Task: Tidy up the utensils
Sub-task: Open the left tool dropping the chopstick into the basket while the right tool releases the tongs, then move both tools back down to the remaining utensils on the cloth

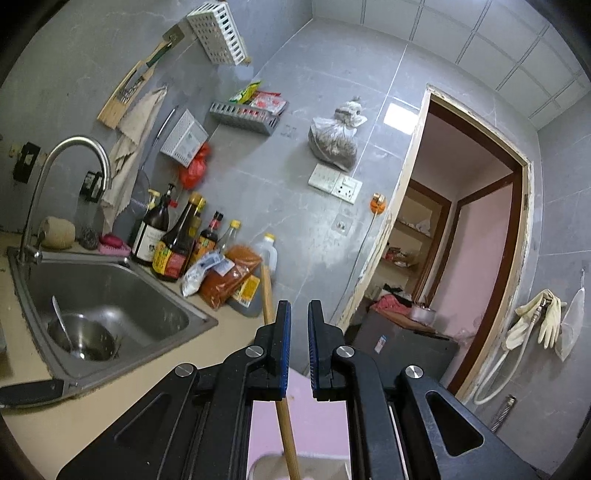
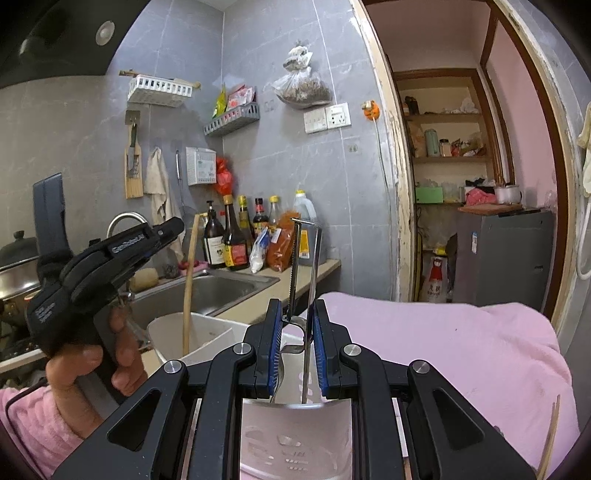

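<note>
In the right wrist view my right gripper (image 2: 297,306) is shut on folded metal tongs (image 2: 313,266), which stand upright between its blue pads. One leg of the tongs has a serrated edge. A shiny metal piece with cut-out slots (image 2: 295,439) lies under the gripper. A long wooden stick (image 2: 189,280) stands in a white container (image 2: 166,328) by the sink. A hand holds my left gripper (image 2: 179,225) just left of the stick's top. In the left wrist view the left gripper (image 1: 299,306) is shut, with nothing between its pads. The wooden stick (image 1: 266,288) passes behind its left finger.
The steel sink (image 1: 177,306) holds a metal bowl (image 1: 83,338) with a ladle, under a curved faucet (image 1: 74,147). Sauce bottles (image 1: 173,240) and bags line the counter's back. White baskets (image 1: 218,33) hang on the wall. A doorway (image 1: 472,221) opens right; pink cloth (image 2: 443,354) lies below it.
</note>
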### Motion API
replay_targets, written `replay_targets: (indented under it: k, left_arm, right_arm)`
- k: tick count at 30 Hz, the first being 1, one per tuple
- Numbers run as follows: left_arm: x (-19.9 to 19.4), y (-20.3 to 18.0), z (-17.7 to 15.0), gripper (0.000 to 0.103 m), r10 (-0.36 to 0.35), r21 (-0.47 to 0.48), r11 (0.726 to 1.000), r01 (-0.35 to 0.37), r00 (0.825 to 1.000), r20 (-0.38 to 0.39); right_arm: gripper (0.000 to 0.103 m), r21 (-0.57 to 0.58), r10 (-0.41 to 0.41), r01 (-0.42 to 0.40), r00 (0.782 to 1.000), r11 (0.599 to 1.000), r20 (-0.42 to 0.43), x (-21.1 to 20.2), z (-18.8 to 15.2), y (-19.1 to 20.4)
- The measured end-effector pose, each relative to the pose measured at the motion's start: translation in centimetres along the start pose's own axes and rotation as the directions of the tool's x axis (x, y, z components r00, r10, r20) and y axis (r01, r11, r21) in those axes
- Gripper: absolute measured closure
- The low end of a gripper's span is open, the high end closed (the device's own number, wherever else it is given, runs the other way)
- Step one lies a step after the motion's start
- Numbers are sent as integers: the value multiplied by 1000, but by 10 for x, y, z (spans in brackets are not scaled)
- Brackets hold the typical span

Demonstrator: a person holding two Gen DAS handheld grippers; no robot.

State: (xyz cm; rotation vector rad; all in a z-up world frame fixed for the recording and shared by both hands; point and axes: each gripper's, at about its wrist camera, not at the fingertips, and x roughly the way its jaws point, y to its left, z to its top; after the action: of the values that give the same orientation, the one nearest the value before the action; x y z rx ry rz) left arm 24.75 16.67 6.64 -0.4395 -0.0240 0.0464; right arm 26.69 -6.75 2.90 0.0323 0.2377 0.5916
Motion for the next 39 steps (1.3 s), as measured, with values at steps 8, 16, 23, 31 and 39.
replay_targets:
  k: [8, 16, 23, 31, 39]
  left_arm:
    - [-20, -5, -8, 96, 0, 16, 1000, 1, 997, -82]
    - [-42, -15, -14, 94, 19, 72, 997, -6, 983, -183]
    - [-68, -33, -18, 69, -38, 81, 995, 57, 974, -222]
    - [-93, -73, -27, 22, -144, 126, 976, 180, 958, -246]
    - [-108, -105, -46, 4, -209, 166, 951, 259, 939, -273]
  right_arm:
    - [85, 27, -15, 16, 999, 1000, -53, 2, -4, -5]
    - [76, 28, -21, 21, 999, 999, -26, -16, 0, -8]
    - [59, 32, -46, 45, 998, 998, 36, -48, 10, -12]
    - [26, 3, -177, 178, 977, 984, 117, -113, 15, -25]
    - [1, -10, -302, 307, 942, 952, 147, -167, 5, -45]
